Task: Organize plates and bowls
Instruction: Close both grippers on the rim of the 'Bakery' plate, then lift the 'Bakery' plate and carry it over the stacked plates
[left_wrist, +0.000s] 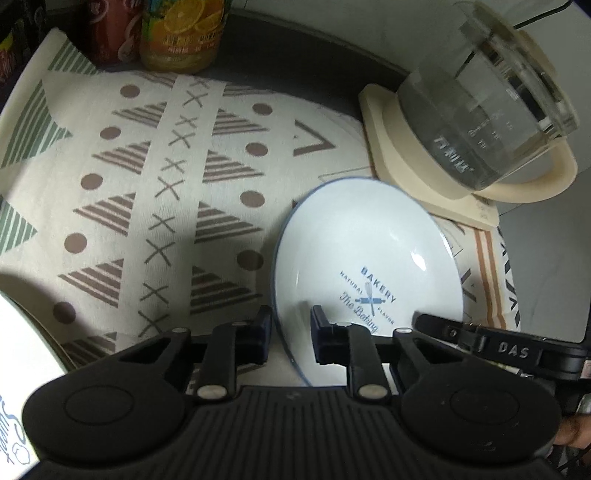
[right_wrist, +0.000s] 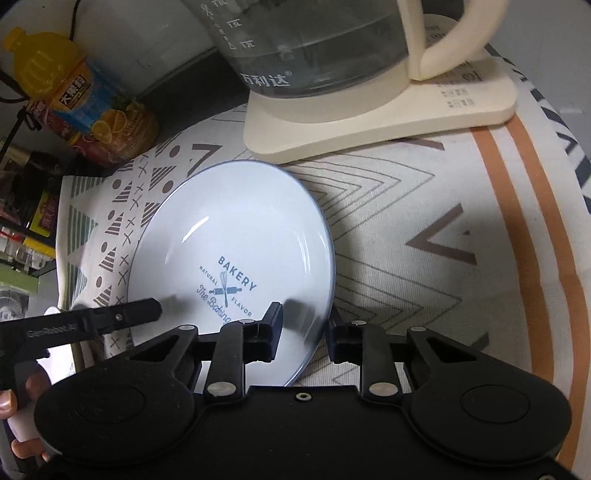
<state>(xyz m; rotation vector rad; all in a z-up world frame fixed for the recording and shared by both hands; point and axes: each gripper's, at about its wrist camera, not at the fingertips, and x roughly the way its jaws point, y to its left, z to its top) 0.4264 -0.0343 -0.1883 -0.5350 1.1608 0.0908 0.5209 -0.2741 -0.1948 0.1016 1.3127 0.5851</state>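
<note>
White plate (right_wrist: 236, 236) with blue rim and lettering, cream cloth (left_wrist: 147, 184) with brown triangles, dots, crosses

I'm working at a home kitchen or dining table: a patterned cloth (left_wrist: 155, 192) covers it, a glass electric kettle (right_wrist: 317, 48) sits on its cream base (right_wrist: 388, 122), and 1 orange juice bottle (right_wrist: 74, 96) stands beside snack packets (right_wrist: 40, 206).
</note>
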